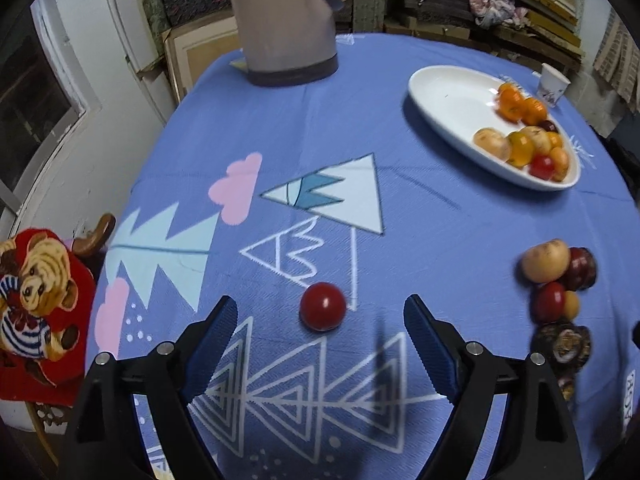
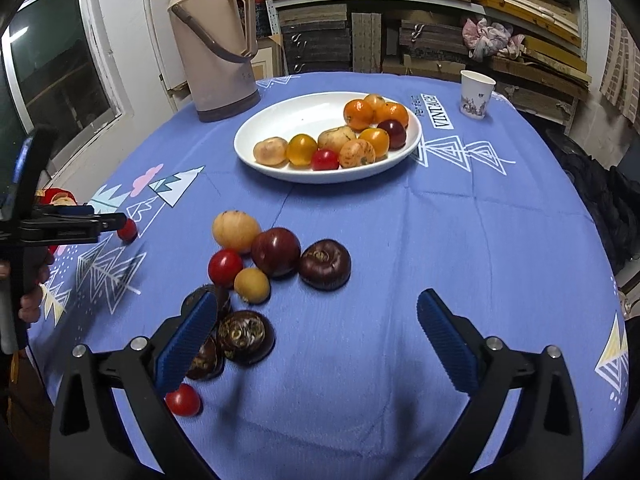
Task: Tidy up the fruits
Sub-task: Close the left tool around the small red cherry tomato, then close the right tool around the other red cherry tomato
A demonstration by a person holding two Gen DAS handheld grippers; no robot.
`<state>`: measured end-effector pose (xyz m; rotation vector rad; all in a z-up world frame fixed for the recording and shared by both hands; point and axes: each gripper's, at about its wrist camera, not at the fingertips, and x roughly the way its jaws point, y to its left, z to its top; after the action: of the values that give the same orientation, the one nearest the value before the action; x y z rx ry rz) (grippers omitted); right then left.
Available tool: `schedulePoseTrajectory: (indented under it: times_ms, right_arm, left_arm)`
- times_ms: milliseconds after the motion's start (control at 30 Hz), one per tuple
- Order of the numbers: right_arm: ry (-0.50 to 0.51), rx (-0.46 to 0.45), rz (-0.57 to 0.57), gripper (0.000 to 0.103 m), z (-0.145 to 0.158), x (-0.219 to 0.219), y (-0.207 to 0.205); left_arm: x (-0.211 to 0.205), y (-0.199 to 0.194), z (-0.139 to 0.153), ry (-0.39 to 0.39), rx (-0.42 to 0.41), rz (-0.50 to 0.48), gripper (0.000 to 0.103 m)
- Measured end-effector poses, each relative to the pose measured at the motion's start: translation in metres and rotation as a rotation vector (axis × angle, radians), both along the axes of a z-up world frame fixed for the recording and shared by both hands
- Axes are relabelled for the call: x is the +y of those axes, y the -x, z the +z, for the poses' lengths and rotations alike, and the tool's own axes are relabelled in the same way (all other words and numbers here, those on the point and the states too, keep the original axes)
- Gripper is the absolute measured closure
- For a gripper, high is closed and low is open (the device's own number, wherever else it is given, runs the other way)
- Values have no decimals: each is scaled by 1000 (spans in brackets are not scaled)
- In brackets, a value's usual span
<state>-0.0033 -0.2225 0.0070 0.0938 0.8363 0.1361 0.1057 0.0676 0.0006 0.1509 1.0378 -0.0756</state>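
Observation:
A lone red tomato (image 1: 322, 306) lies on the blue tablecloth just ahead of my open left gripper (image 1: 320, 320), between its blue pads; it also shows in the right wrist view (image 2: 128, 230) beside the left gripper (image 2: 108, 222). A white oval plate (image 2: 280, 128) holds several oranges, tomatoes and brown fruits. A loose cluster of fruits (image 2: 276, 252) lies on the cloth ahead of my open, empty right gripper (image 2: 320, 316). Dark chestnut-like fruits (image 2: 245, 336) sit by its left pad, and a red tomato (image 2: 183, 399) lies under it.
A beige thermos (image 2: 216, 44) stands at the far left of the table. A paper cup (image 2: 475, 95) stands far right. A red teddy-bear cushion (image 1: 36, 304) sits off the table's left edge. Shelves of boards fill the background.

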Motion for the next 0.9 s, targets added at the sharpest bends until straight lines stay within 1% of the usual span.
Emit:
schedulePoseTrajectory:
  times_ms: [33, 100, 167, 233, 300, 333, 367, 400, 500, 533, 667, 767, 800, 900]
  right_arm:
    - [-1, 3, 0, 5, -1, 0, 1]
    - [-3, 6, -2, 5, -2, -1, 2]
    - [-10, 12, -1, 5, -4, -2, 1]
    - [-16, 19, 5, 5, -6, 0, 1]
    - [-19, 26, 15, 5, -7, 2, 1]
    - [-21, 33, 29, 5, -8, 5, 2]
    - [-22, 36, 40, 5, -8, 8, 3]
    - [-24, 40, 58, 5, -8, 11, 5]
    - [-11, 63, 133, 5, -11, 25, 17]
    - [8, 74, 168, 5, -14, 33, 23]
    - [36, 105, 251, 5, -24, 57, 39]
    - [36, 125, 279, 5, -32, 69, 42]
    - [39, 129, 283, 5, -34, 72, 42]
    - [43, 139, 288, 5, -37, 78, 41]
  left_arm:
    - [1, -2, -4, 5, 7, 0, 20]
    - [2, -5, -11, 7, 23, -3, 26]
    - [5, -9, -16, 14, 36, 0, 29]
    - [6, -11, -20, 23, 47, 3, 37]
    - [8, -13, -24, 40, 66, 1, 55]
    - [9, -15, -28, 49, 78, 0, 60]
    - [9, -15, -30, 53, 90, -1, 70]
    - [9, -14, -31, 62, 89, -6, 74]
    - [7, -10, -31, 47, 64, -22, 74]
    - [7, -9, -31, 44, 59, -25, 74]
    - [8, -8, -30, 54, 62, -36, 74]
    - [7, -9, -30, 50, 62, -38, 73]
    - [7, -9, -30, 49, 61, -36, 71]
    - [7, -13, -29, 54, 64, -32, 70]
